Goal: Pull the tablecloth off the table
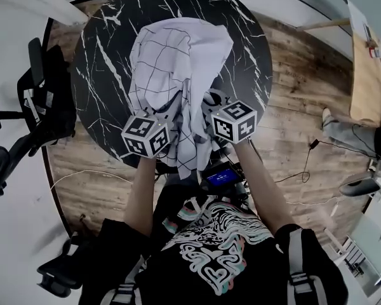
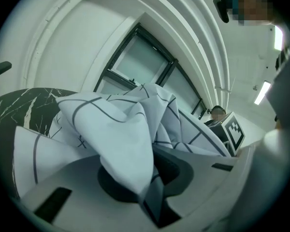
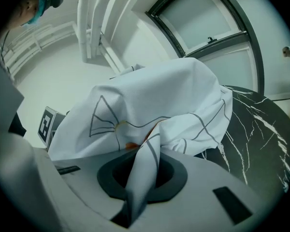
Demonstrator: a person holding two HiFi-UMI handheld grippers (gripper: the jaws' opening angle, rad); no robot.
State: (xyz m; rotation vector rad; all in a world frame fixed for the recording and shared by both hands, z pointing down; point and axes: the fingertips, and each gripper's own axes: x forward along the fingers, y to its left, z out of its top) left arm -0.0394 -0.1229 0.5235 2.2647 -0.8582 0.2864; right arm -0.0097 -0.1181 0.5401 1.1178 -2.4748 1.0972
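On my left, my left gripper point(image 2: 152, 202) is clenched on a fold of the tablecloth point(image 1: 178, 56), the white grid-lined fabric pinched right down between its jaws. The round black marble table point(image 1: 108, 56) shows bare all along its left side, so the cloth no longer covers it there. In the middle, the cloth is bunched into a tall crumpled heap that sits on the near half of the tabletop, with a tail hanging down over the near edge between my two grippers. On my right, my right gripper point(image 3: 130, 202) is clamped on another twisted strip of the same cloth, and the marble beyond it is bare too. I judge the job more than half done: the cloth is gathered and gripped at both ends, but the heap rests on the table. What is left is to draw it toward me until it drops clear of the edge.
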